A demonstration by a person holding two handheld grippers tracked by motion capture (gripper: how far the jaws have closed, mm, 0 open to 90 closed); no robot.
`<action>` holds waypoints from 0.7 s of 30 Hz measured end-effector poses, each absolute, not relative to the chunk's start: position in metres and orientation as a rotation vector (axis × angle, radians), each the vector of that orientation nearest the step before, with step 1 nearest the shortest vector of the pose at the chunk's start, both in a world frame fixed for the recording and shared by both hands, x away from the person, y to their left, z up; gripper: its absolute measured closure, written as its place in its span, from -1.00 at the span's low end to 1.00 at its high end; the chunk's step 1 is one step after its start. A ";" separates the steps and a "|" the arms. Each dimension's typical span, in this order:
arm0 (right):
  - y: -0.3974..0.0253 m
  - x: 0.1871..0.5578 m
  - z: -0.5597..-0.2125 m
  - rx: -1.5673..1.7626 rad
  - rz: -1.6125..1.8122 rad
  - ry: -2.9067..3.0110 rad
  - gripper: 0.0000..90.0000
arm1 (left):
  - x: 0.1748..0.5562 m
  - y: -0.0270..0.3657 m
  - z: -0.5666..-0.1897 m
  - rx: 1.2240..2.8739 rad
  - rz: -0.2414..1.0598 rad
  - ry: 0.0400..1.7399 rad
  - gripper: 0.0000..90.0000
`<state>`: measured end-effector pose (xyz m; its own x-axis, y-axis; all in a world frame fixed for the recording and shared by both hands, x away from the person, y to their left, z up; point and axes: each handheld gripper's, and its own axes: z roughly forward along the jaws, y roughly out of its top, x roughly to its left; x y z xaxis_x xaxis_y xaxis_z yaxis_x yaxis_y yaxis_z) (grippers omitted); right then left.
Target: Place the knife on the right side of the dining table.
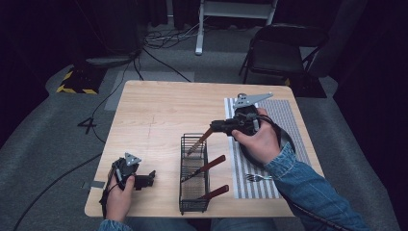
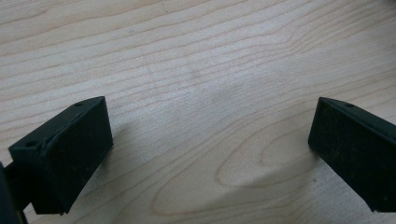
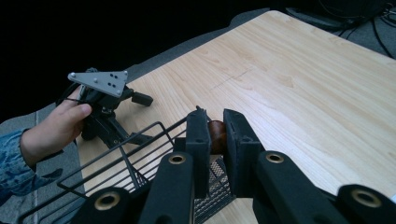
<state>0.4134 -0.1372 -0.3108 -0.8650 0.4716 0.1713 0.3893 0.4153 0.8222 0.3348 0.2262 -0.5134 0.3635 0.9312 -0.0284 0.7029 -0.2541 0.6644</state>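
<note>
Right claw [image 1: 217, 127]: clamped on the brown handle of a utensil [image 1: 199, 140]; in the right gripper view the jaws pinch the handle end just above the basket rim.
Held utensil: its far end dips into the far section of the wire basket [image 1: 194, 173]; its long axis slants down from the claw toward the basket, handle end highest.
Basket: stands near the front edge of the surface [image 1: 159, 110], between the two hands; two more brown-handled utensils [image 1: 208, 166] lean out of it toward the right edge.
Key relation: the basket lies directly below and in front of the right claw, so a release or a lowering along the utensil's own axis looks like the likely next move.
Left claw [image 1: 150, 177]: jaws wide apart, empty, low over bare wood near the front-left corner, beside the basket but not touching it.
Fork [image 1: 258, 177]: lies on the striped mat [image 1: 288, 122] near the right edge, close to the right forearm.
</note>
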 end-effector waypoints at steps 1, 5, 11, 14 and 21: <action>-0.140 0.413 -0.302 0.794 1.468 2.565 0.81 | 0.335 0.226 -0.513 2.039 0.503 1.410 -1.00; -0.147 0.411 -0.288 0.801 1.470 2.555 0.81 | 0.335 0.226 -0.513 2.040 0.503 1.410 -1.00; -0.158 0.407 -0.271 0.829 1.484 2.523 0.81 | 0.335 0.226 -0.513 2.042 0.504 1.410 -1.00; -0.167 0.404 -0.261 0.847 1.497 2.495 0.81 | 0.336 0.226 -0.513 2.041 0.497 1.413 -1.00; -0.192 0.400 -0.241 0.892 1.531 2.439 0.81 | 0.336 0.227 -0.513 2.042 0.505 1.410 -1.00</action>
